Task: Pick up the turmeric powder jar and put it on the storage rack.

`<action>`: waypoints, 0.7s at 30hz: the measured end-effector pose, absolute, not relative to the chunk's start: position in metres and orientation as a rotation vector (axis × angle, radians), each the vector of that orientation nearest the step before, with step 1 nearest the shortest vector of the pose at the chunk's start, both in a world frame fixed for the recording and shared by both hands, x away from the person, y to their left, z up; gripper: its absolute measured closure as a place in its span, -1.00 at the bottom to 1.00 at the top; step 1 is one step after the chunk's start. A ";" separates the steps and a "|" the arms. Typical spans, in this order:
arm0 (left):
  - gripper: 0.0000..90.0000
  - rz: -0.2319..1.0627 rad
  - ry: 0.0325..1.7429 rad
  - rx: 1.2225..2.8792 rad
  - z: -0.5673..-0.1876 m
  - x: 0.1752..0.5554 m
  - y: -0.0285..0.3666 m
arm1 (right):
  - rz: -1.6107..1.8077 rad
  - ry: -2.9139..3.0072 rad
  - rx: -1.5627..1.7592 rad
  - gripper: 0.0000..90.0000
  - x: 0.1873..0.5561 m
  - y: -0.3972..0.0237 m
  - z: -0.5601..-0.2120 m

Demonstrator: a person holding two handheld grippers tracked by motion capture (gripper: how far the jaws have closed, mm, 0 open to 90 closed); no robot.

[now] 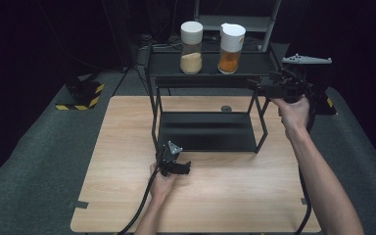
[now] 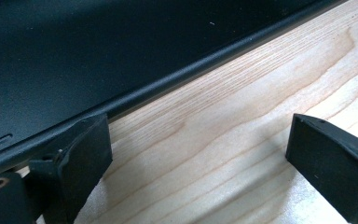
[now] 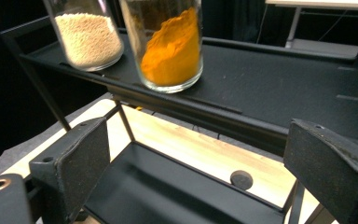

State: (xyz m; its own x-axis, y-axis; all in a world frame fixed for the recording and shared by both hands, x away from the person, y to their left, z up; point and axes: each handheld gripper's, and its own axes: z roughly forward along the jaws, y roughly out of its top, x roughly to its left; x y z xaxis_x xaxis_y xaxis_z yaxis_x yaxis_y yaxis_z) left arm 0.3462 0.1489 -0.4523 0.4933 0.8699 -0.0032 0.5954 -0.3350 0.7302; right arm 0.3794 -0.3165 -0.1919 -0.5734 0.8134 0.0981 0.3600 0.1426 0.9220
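Your two jars stand upright and just beside each other on the far top shelf of the black rack (image 1: 210,64). The left jar (image 1: 191,47) has a flat white cap and holds pale beige grains. The right jar (image 1: 230,48) (its white lid has a pouring spout) holds orange powder, heaped higher on one side behind the clear glass.

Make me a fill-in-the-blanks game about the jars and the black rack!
The clear glass jar of orange powder stands on the black metal rack's ____ shelf.
Both jars wear ____ lids.
The clear glass jar of beige grains stands to the ____ of the orange one in the high view.
The right gripper's jaws are ____.

Missing words: top; white; left; open
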 end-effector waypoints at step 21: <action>-0.85 0.516 1.201 2.056 -0.453 0.346 0.149 | 1.370 2.053 1.089 -0.84 0.366 -0.310 -0.215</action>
State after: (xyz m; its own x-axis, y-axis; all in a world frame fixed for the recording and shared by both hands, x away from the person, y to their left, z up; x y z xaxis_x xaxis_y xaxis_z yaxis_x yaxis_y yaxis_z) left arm 0.3462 0.1489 -0.4525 0.4929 0.8701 -0.0052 0.5955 -0.3330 0.7311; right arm 0.3664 -0.3102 -0.2150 -0.5932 0.8026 0.0632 0.3662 0.1991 0.9090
